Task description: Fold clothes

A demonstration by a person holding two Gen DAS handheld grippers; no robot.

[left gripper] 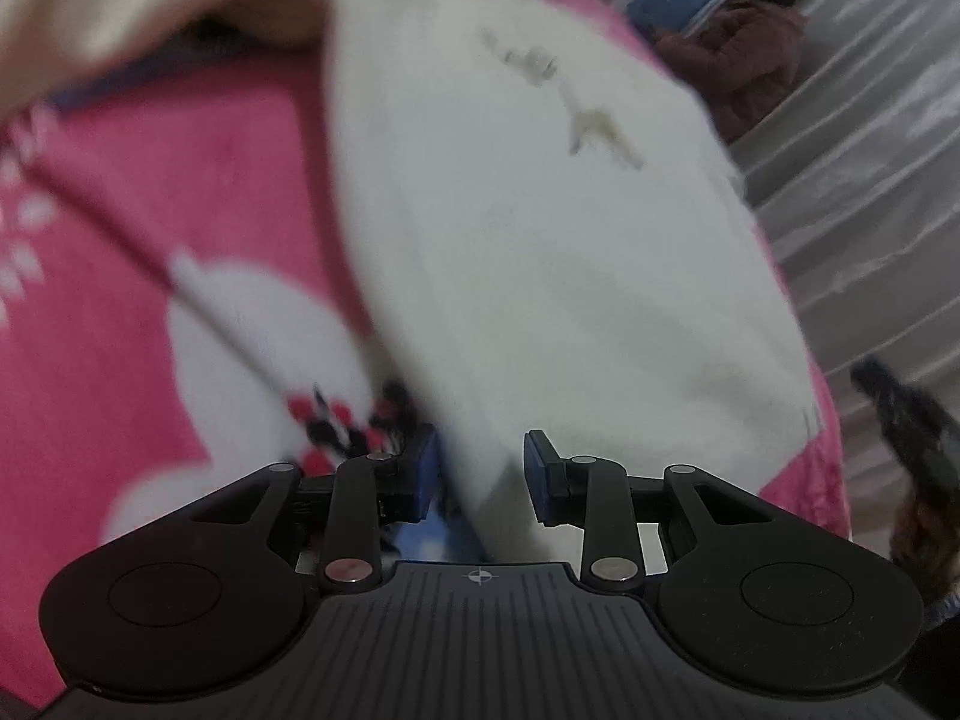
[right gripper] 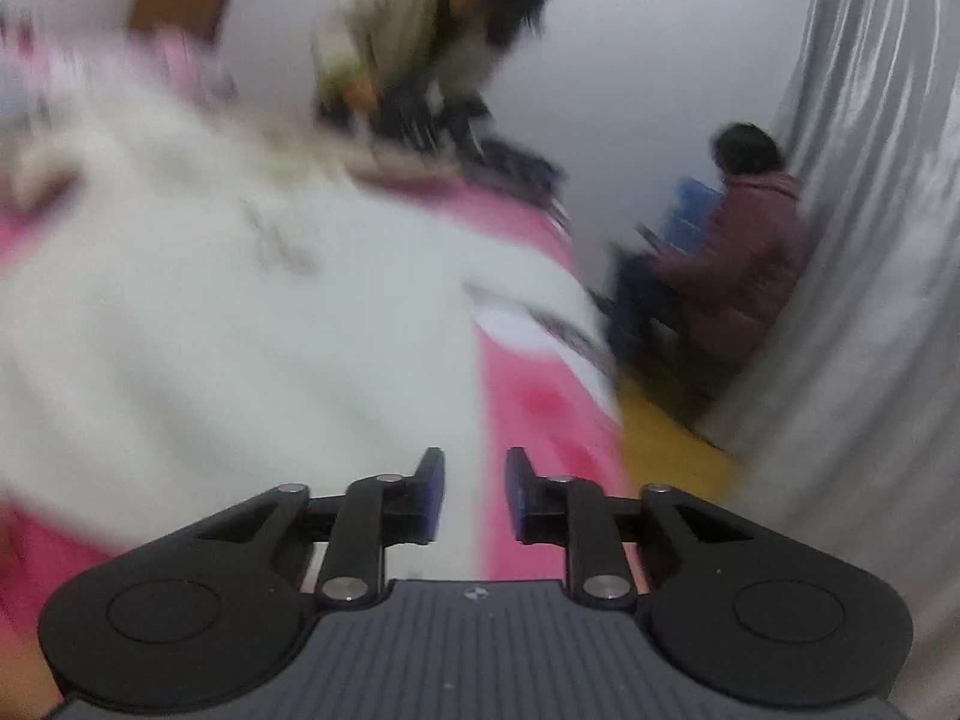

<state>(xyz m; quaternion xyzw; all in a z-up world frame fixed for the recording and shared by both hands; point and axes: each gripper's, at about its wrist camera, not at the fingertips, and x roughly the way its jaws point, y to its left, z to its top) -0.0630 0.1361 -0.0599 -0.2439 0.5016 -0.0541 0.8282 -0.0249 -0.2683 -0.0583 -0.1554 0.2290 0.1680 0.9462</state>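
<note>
A white fluffy garment (left gripper: 540,240) lies on a pink blanket (left gripper: 120,360) with a white cartoon print. One corner of the garment tapers down between the blue pads of my left gripper (left gripper: 480,474), which is shut on that corner. In the right wrist view the same garment (right gripper: 240,300) covers the left half, blurred, and its right edge ends just ahead of my right gripper (right gripper: 475,495). That gripper's jaws stand apart with nothing between them, above the garment's edge and the blanket (right gripper: 540,408).
A person in a maroon jacket (right gripper: 744,252) sits by the grey curtain (right gripper: 870,240) past the bed's far corner. Another person in a light jacket (right gripper: 432,30) bends over the far end. Yellow floor (right gripper: 672,444) shows to the right. A dark blurred object (left gripper: 912,432) hangs at the right.
</note>
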